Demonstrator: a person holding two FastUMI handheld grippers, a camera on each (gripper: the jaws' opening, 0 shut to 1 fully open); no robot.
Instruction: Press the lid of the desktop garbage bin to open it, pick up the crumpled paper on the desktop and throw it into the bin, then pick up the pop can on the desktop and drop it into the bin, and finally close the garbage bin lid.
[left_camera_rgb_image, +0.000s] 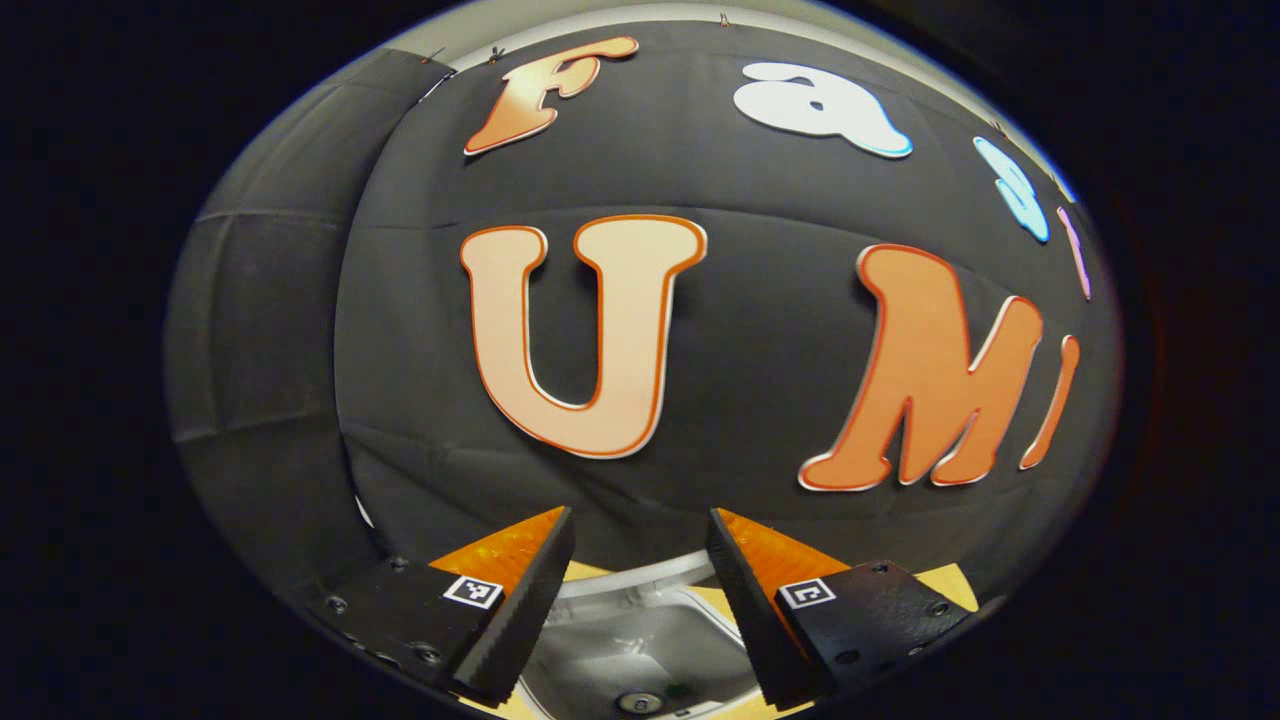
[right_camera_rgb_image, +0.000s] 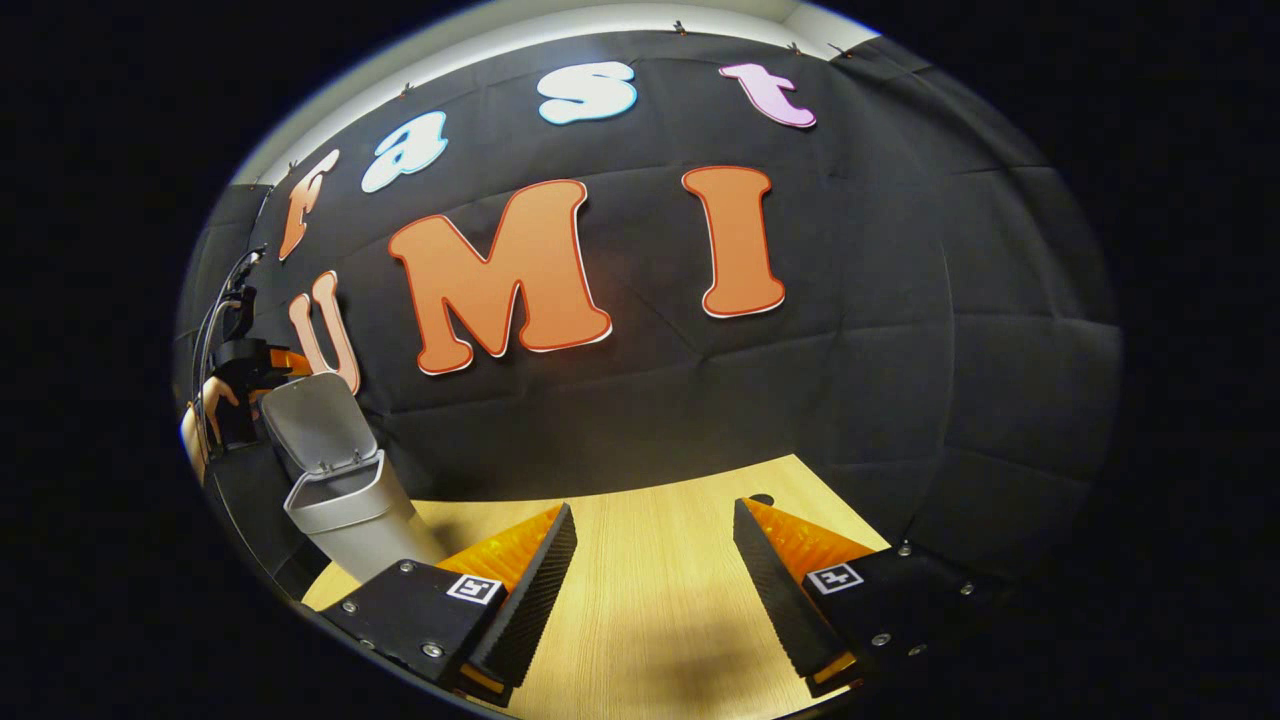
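Observation:
The grey desktop bin (right_camera_rgb_image: 355, 520) stands at the left of the right gripper view, on the wooden table (right_camera_rgb_image: 660, 620). Its lid (right_camera_rgb_image: 315, 420) is raised upright. My left gripper (right_camera_rgb_image: 262, 360), held by a hand (right_camera_rgb_image: 205, 410), is at the lid's top edge. In the left gripper view my left gripper (left_camera_rgb_image: 640, 560) is open, and the grey lid (left_camera_rgb_image: 630, 640) lies just below and between its fingers without being clamped. My right gripper (right_camera_rgb_image: 655, 560) is open above the bare tabletop, right of the bin, with nothing between its fingers.
The black cloth wall closes off the back and both sides of the booth. The wooden tabletop (left_camera_rgb_image: 950, 582) reaches the wall behind the bin. A small dark mark (right_camera_rgb_image: 760, 498) sits at the table's far edge.

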